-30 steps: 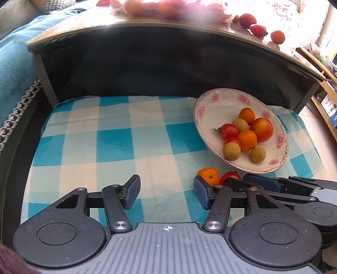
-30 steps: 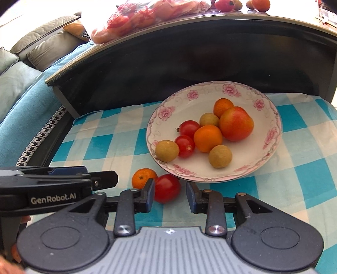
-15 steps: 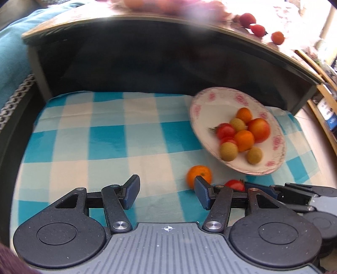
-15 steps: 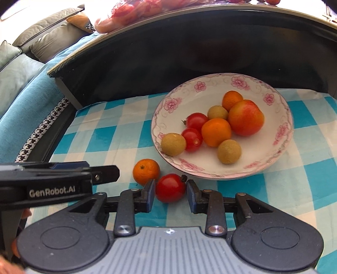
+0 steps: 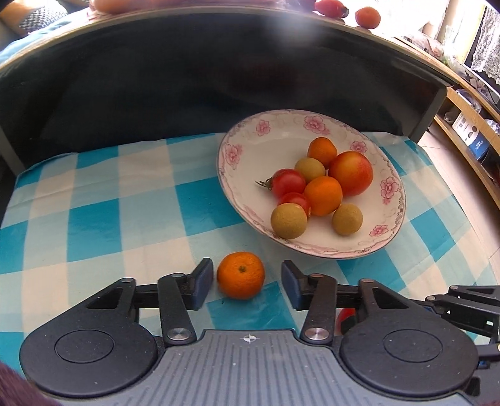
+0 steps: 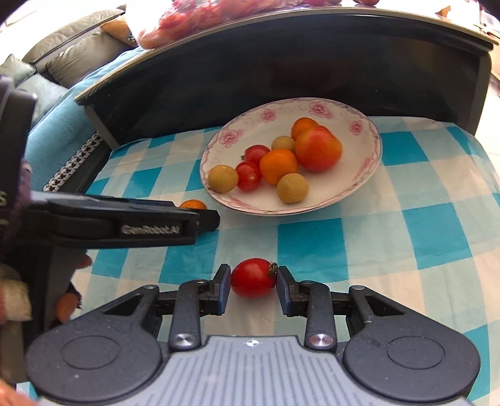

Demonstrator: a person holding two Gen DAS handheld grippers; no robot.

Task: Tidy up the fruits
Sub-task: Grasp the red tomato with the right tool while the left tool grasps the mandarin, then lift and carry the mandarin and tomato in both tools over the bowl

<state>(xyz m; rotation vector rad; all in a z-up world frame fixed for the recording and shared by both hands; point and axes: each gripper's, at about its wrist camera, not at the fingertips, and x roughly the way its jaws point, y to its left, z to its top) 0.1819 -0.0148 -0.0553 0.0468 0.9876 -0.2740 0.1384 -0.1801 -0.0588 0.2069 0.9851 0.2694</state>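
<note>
Tangerine sits between the closing left claw, pads not yet pressing; right claw pinches the tomato. Squeeze gently, lift straight toward the plate.

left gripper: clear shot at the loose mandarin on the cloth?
Probably yes. The mandarin already sits between the closing left gripper fingers, right pad not yet touching; nothing blocks it.

I see bright daylight pouring in along the top of both frames, washing the upper edge almost white. Fisheye bending curves the dark shelf edge. The bag of fruit, upper left, looks soft, perhaps glare.
</note>
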